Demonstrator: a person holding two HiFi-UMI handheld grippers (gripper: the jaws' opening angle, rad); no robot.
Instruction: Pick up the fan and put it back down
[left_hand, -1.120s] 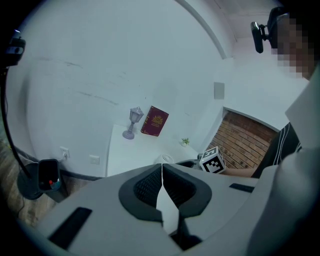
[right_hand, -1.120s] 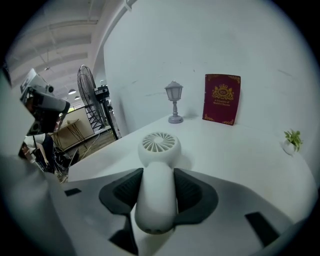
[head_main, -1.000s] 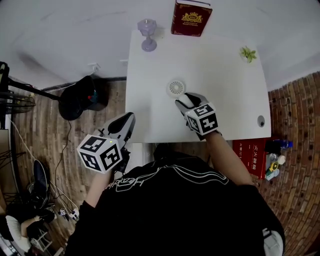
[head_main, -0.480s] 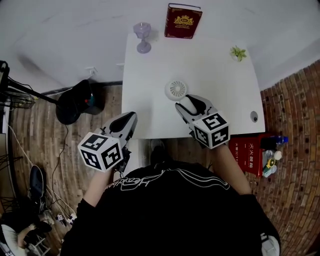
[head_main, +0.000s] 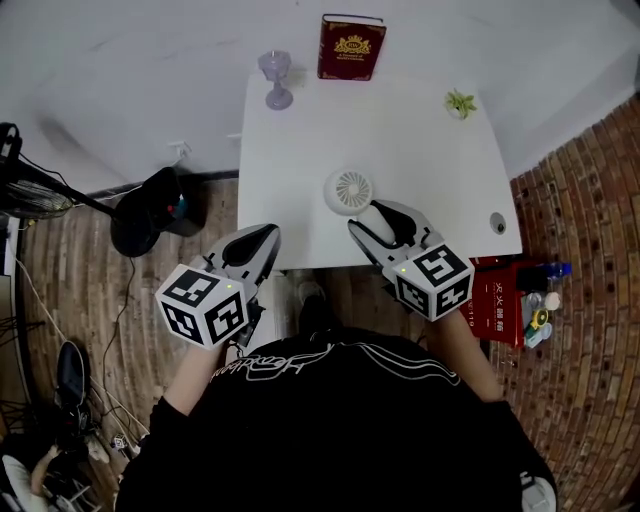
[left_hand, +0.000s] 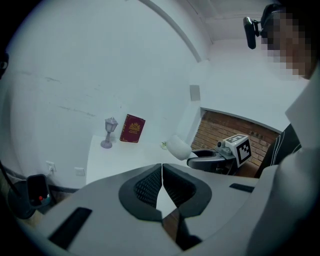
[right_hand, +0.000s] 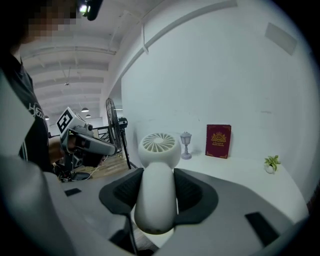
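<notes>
The fan (head_main: 351, 191) is small, white and hand-held, with a round grilled head (right_hand: 159, 144) and a thick handle. My right gripper (head_main: 377, 222) is shut on that handle (right_hand: 155, 195) and holds the fan up above the white table (head_main: 420, 160), near its front edge. The left gripper view also catches the fan (left_hand: 178, 148) sticking out of the right gripper. My left gripper (head_main: 262, 240) hovers off the table's front left corner, its pads (left_hand: 162, 175) closed together on nothing.
At the table's far edge stand a purple lantern figurine (head_main: 275, 78), a red book (head_main: 351, 47) and a tiny potted plant (head_main: 460, 102). A black bag (head_main: 160, 210) lies on the wooden floor to the left, a red box (head_main: 497, 310) to the right.
My right gripper has risen with the fan in it, coming nearer the camera and back toward the front edge. The left gripper has drifted up a little, still shut.
</notes>
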